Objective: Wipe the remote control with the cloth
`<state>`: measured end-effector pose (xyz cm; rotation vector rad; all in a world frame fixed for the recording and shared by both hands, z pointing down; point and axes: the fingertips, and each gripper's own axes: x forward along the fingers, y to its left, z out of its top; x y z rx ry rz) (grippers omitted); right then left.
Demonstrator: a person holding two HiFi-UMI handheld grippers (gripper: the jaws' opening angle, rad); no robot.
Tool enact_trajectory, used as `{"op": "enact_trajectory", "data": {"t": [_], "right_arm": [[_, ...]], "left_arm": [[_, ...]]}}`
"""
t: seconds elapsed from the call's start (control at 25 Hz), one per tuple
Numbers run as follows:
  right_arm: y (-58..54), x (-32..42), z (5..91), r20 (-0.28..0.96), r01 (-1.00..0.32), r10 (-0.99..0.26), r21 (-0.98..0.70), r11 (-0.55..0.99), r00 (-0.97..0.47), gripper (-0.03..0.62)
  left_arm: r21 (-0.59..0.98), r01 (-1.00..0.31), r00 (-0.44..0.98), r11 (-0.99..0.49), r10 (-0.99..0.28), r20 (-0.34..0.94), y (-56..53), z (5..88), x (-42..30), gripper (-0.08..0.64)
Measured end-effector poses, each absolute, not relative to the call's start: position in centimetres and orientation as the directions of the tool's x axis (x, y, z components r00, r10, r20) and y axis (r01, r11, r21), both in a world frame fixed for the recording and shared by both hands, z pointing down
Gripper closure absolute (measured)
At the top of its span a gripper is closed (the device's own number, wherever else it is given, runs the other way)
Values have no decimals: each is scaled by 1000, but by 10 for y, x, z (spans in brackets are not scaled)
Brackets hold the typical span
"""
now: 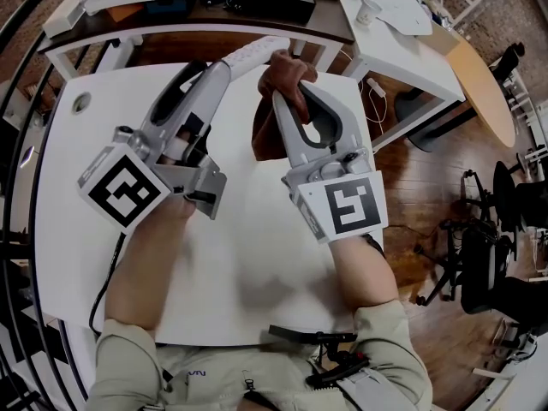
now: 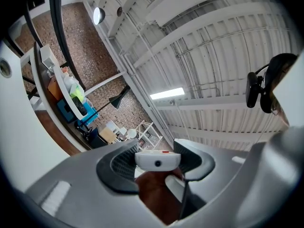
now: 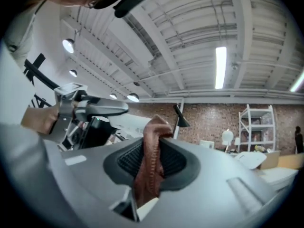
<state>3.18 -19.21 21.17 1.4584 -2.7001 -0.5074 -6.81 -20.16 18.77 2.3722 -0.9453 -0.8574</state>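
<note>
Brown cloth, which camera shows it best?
The right gripper view: the brown cloth fills the middle, pinched between the fingers. The head view shows it bunched beside the remote control. The left gripper view shows only a brown patch below the remote.

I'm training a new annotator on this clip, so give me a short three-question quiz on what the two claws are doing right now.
1. The left claw grips: A. a mug B. the remote control C. a pen.
2. True or false: the remote control lies on the white table.
3. Fill in: the right claw pinches the brown ____.

Key: 1. B. 2. False, it is held up. 3. cloth.
</note>
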Motion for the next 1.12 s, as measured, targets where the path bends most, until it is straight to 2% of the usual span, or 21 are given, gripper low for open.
{"op": "enact_trajectory", "data": {"t": [0.16,0.48,0.92,1.12], "right_arm": [[-204,51,208,-171,-839,-823,178,514,-541,515],[-203,60,195,-214,-838,-810,140,528,-546,515],[-171,1,207,-164,-718,-708,304,626,-687,515],[-157,-19,213,-136,-668,-683,413,619,-718,515]], "left_arm": [[568,-436,616,-698,-691,-378,-195,186,-55,318],[538,-404,710,-740,-625,-326,-186,196,-22,318],[553,-383,681,-740,-631,-372,-186,189,-29,318],[562,-358,674,-745,-623,-396,-185,187,-31,318]]}}
